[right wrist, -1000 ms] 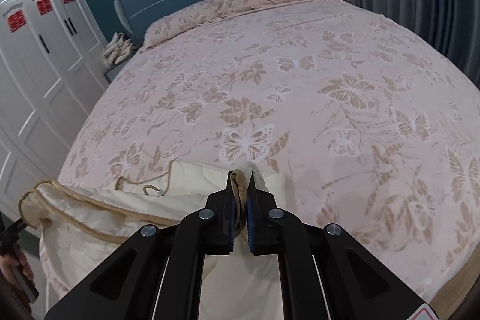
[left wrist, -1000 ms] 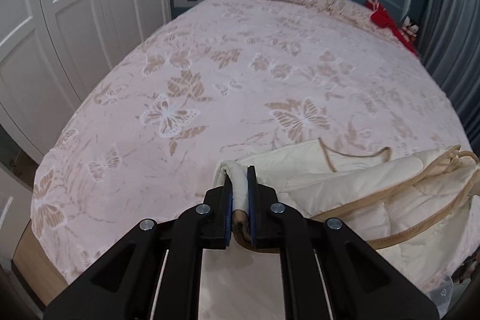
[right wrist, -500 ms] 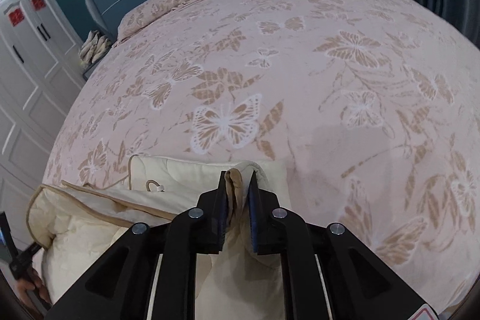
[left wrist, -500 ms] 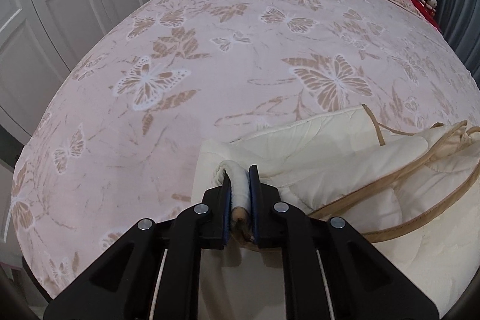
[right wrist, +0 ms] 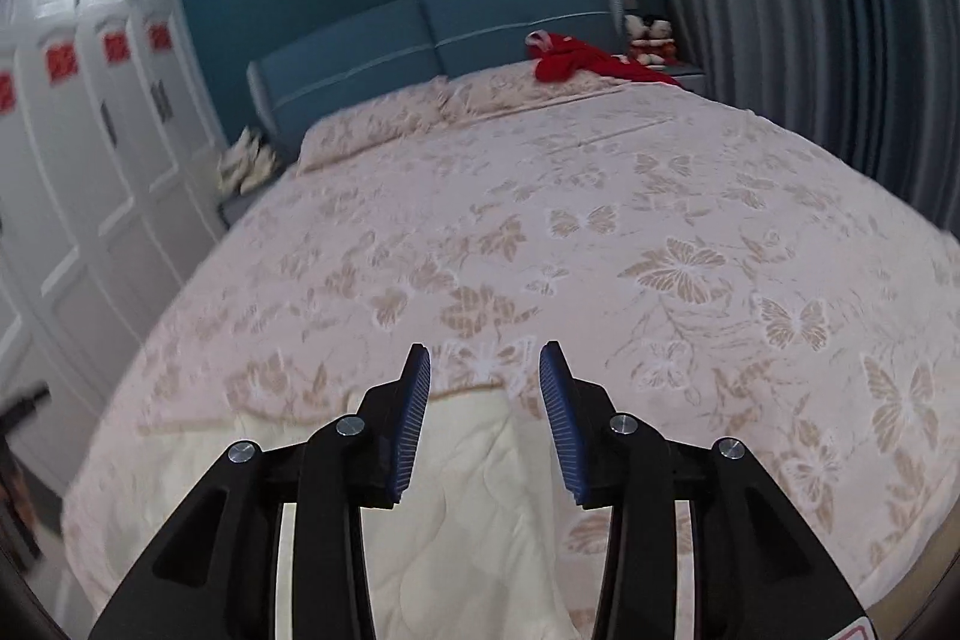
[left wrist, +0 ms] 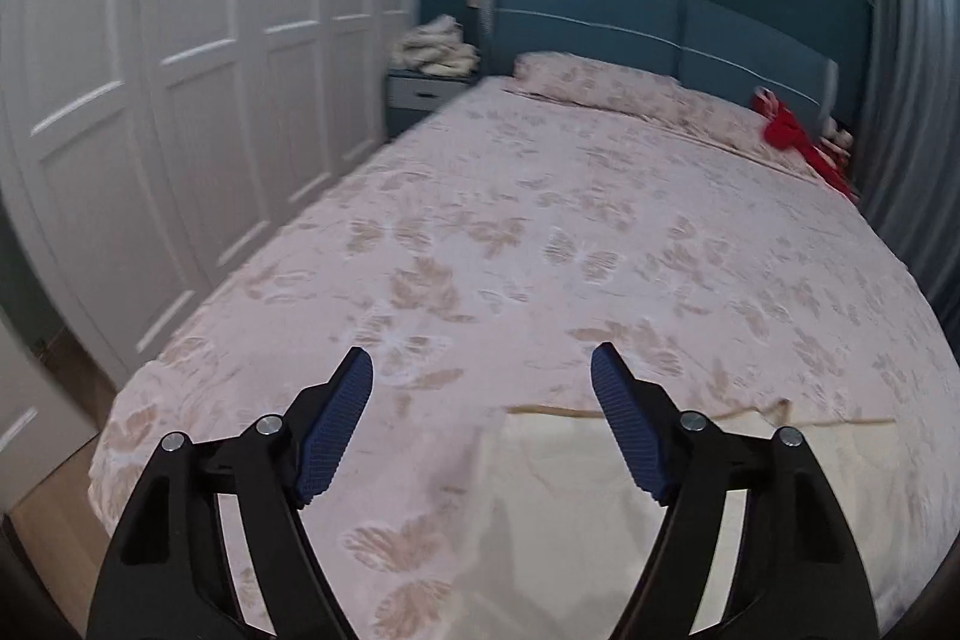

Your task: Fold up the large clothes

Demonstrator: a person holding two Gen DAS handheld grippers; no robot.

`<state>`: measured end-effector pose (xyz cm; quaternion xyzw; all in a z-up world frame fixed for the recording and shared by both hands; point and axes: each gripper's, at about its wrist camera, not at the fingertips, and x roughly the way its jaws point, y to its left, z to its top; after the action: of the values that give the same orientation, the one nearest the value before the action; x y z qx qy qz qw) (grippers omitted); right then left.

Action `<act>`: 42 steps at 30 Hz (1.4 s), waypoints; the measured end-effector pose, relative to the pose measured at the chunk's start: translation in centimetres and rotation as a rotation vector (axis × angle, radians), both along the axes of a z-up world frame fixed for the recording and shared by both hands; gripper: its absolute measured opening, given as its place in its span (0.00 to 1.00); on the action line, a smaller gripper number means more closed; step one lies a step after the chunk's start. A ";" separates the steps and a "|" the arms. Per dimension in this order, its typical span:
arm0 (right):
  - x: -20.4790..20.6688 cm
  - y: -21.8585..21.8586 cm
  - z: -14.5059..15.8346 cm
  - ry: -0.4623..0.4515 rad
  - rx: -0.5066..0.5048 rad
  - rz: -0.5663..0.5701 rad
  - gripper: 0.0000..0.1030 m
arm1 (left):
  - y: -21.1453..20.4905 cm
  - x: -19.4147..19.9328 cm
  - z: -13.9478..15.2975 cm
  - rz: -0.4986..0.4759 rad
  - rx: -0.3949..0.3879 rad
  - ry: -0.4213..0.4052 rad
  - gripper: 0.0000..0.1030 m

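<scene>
Now both the left gripper (left wrist: 482, 361) and right gripper (right wrist: 485, 355) are opening, nothing between their fingers; the cream quilt (right wrist: 474, 466) lies flat beneath them, apparently released to settle its fold.

The right gripper (right wrist: 485, 358) is hovering above the near end of the bed (right wrist: 690, 220), its jaws opening with nothing between them. Below it a cream quilted garment (right wrist: 468, 490) is lying flat on the butterfly-patterned bedspread (right wrist: 600, 172). A red cloth (right wrist: 576, 61) is resting by the pillows (right wrist: 384, 124), against the blue headboard (right wrist: 432, 28). White wardrobe doors (right wrist: 90, 148) are lining the left side, grey curtains (right wrist: 798, 10) the right.
</scene>
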<state>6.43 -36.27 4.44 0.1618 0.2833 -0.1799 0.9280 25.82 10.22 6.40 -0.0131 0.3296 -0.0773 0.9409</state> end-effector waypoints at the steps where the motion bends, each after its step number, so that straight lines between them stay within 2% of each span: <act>1: 0.6 0.6 -0.7 0.024 -0.016 0.008 0.38 | -1.2 0.2 -0.4 -0.038 0.006 0.019 0.70; 5: 3.8 2.0 -4.9 0.135 0.003 0.031 0.39 | -6.3 1.1 -5.1 -0.128 0.081 0.127 0.70; 7: 5.2 1.5 -6.9 0.183 0.028 0.015 0.39 | -7.1 1.9 -7.8 -0.125 0.073 0.197 0.68; 11: 7.6 0.2 -9.7 0.255 0.053 -0.028 0.40 | -7.5 3.3 -11.9 -0.103 0.091 0.265 0.64; 15: 9.7 -1.0 -11.9 0.307 0.071 -0.055 0.41 | -7.9 4.3 -13.4 -0.090 0.118 0.269 0.64; 18: 10.5 -1.1 -12.9 0.316 0.104 -0.028 0.12 | -7.9 5.6 -14.4 -0.079 0.131 0.284 0.64; 19: 10.8 -1.0 -12.9 0.315 0.099 -0.015 0.10 | -7.8 6.0 -14.6 -0.077 0.134 0.289 0.65; 23: 10.8 -1.1 -12.6 0.297 0.056 -0.045 0.08 | -7.7 7.0 -16.1 -0.064 0.141 0.303 0.66; 30: 12.0 -1.9 -16.3 0.369 0.064 -0.085 0.08 | -7.9 7.3 -18.6 -0.048 0.158 0.286 0.69; 37: 12.3 -1.4 -17.7 0.369 0.023 -0.077 0.09 | -8.3 7.6 -19.7 -0.043 0.167 0.266 0.71; 42: 12.2 -1.7 -18.1 0.347 0.041 -0.073 0.09 | -8.4 7.5 -20.1 -0.038 0.165 0.250 0.72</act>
<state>18.62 -37.93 -13.69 0.1572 0.4367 -0.2330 0.8546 33.35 1.80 -13.67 0.0610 0.4495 -0.0657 0.8888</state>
